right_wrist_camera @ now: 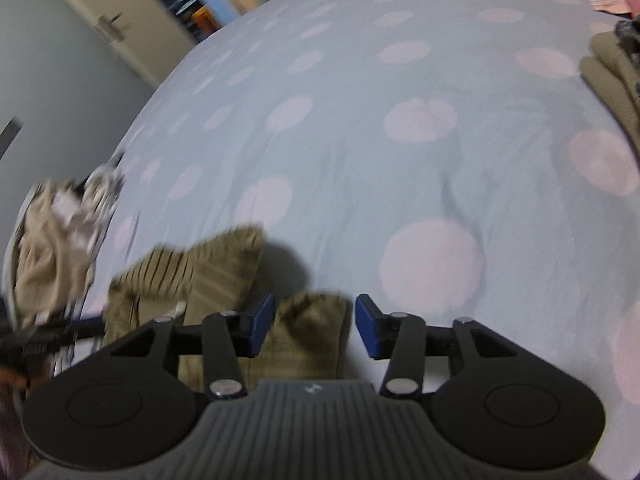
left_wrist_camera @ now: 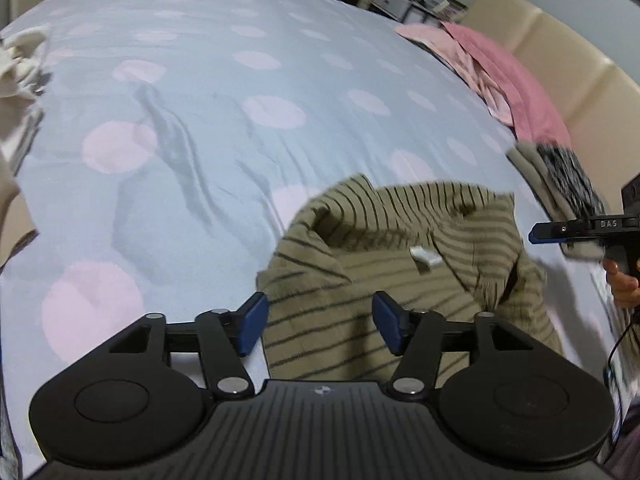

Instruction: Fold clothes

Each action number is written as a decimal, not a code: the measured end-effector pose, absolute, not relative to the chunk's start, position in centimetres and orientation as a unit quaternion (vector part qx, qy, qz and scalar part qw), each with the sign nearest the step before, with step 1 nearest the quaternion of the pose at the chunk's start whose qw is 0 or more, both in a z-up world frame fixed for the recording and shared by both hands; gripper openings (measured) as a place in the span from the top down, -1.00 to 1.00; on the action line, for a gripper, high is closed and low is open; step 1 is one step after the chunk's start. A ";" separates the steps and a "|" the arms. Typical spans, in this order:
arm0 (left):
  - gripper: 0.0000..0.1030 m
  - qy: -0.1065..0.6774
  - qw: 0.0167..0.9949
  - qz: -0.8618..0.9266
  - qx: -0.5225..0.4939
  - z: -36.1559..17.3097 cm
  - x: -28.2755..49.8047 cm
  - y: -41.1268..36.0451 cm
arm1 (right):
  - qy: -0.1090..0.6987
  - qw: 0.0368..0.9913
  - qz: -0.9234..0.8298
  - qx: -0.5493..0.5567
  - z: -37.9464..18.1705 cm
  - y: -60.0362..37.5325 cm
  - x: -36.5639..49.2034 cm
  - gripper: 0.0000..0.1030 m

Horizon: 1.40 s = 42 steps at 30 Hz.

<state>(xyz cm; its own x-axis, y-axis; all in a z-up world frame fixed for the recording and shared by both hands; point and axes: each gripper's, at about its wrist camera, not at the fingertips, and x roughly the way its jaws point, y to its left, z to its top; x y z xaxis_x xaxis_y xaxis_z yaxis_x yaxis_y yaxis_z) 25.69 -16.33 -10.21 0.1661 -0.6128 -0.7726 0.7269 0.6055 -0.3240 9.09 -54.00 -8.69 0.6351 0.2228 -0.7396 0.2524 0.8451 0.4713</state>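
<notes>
Left wrist: striped garment crumpled, no clear long axis; collar toward bedhead.

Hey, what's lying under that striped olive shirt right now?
The striped olive shirt lies crumpled on the blue spotted bedsheet, which shows all around it. Whatever sits directly beneath its folds is covered.

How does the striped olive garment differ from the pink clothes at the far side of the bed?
The striped olive garment has dark stripes; the pink clothes look plain. The striped one lies crumpled right by the left gripper; the pink ones lie spread flatter, far away near the headboard. Both rest on the dotted bedsheet.
</notes>
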 end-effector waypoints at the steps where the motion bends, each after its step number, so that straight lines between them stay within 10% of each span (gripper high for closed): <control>1: -0.14 0.473 0.761 -0.439 0.066 -10.5 25.8 -16.5 | 0.431 0.860 0.002 0.272 -9.0 -53.7 8.8 -0.24; 11: 0.02 0.440 0.785 -0.429 0.073 -12.5 26.2 -18.8 | 0.451 0.867 0.017 0.211 -11.8 -50.9 11.4 -0.32; 17: 0.84 0.417 0.799 -0.427 0.073 -12.2 25.4 -18.9 | 0.448 0.885 0.017 0.127 -11.5 -48.2 12.4 0.86; 19: 0.87 0.413 0.799 -0.433 0.062 -11.5 25.4 -18.7 | 0.444 0.888 0.016 0.119 -11.0 -48.0 12.4 0.92; 42: 0.90 0.274 0.791 -0.542 0.077 3.8 9.6 -8.0 | 0.323 0.939 0.110 0.046 5.7 -40.8 -6.6 0.92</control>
<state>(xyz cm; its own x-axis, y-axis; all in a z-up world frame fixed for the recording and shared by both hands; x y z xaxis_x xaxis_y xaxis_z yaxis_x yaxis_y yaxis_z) 9.62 -7.96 3.80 0.2618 -0.8151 -0.5167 0.8994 0.4002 -0.1757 -6.57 -40.84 5.69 0.7670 0.2351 -0.5970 -0.1762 0.9719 0.1564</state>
